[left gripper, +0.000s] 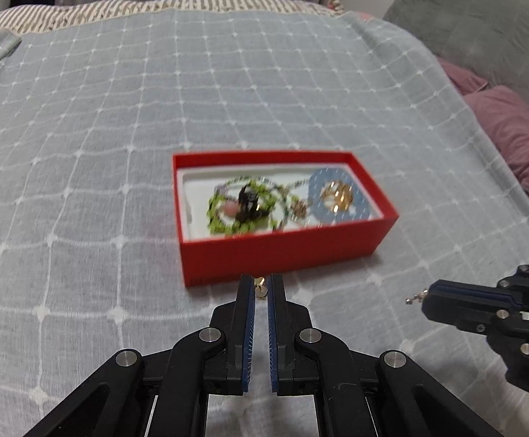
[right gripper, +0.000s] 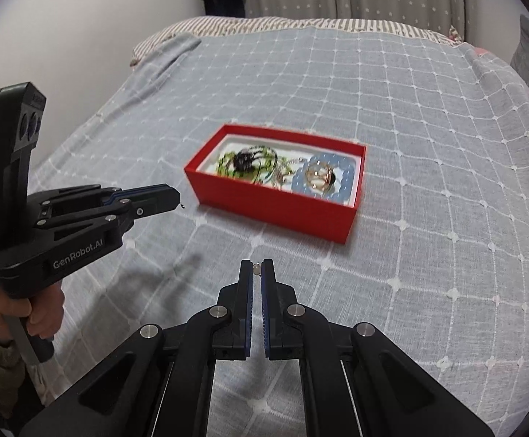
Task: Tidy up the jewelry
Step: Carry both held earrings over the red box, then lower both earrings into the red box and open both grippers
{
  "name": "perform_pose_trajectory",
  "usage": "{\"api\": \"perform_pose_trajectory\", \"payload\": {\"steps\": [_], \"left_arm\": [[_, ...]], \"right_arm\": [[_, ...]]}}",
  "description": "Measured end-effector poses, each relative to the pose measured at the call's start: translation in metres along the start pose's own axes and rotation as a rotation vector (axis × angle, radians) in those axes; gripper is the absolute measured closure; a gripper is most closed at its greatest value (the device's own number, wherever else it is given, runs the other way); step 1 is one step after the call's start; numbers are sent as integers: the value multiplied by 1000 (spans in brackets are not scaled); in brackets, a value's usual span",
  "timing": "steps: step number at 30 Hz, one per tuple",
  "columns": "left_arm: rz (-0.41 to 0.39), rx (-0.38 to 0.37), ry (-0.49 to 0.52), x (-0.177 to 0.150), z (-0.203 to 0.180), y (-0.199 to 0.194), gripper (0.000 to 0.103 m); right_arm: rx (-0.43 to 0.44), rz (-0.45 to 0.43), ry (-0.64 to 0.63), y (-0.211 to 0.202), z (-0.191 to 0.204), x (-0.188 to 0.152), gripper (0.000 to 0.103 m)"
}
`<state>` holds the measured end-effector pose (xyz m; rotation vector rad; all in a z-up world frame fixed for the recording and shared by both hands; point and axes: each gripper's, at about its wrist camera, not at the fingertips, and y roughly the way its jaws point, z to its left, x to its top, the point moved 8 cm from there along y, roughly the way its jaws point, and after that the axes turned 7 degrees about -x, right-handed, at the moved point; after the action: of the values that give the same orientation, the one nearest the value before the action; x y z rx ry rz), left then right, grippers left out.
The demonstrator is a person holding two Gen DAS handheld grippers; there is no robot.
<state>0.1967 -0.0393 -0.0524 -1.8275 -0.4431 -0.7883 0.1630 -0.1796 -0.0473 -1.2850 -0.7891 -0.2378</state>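
Jewelry sits in a red box [left gripper: 282,251] resting on the grey checked bedspread [left gripper: 118,109], the largest surface in view. Inside the box, a green beaded bracelet [left gripper: 228,211] lies at the left with a dark piece [left gripper: 250,202] on it, and a blue beaded ring [left gripper: 337,196] surrounds a gold item [left gripper: 339,195] at the right. The left gripper [left gripper: 261,286] hovers just before the box's near wall, fingers clamped on a small gold earring [left gripper: 261,289]. The right gripper [right gripper: 258,268] is off to the right, fingers closed on a small silver earring [right gripper: 258,267].
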Motion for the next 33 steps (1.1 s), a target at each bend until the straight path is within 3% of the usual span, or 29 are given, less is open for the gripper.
{"api": "perform_pose_trajectory", "payload": {"steps": [8,16,23,33], "left_arm": [[-45,-14,23,29,5,9,101],[-62,-61,59,47,-8,34,101],[-32,-52,73,43,-6,63,101],[-43,-75,53,45,2,66,101]], "right_arm": [[40,-55,157,8,-10,33,99],[86,-92,229,20,-16,67,99],[112,-67,265,50,-20,76,99],[126,-44,294,72,-20,73,96]]}}
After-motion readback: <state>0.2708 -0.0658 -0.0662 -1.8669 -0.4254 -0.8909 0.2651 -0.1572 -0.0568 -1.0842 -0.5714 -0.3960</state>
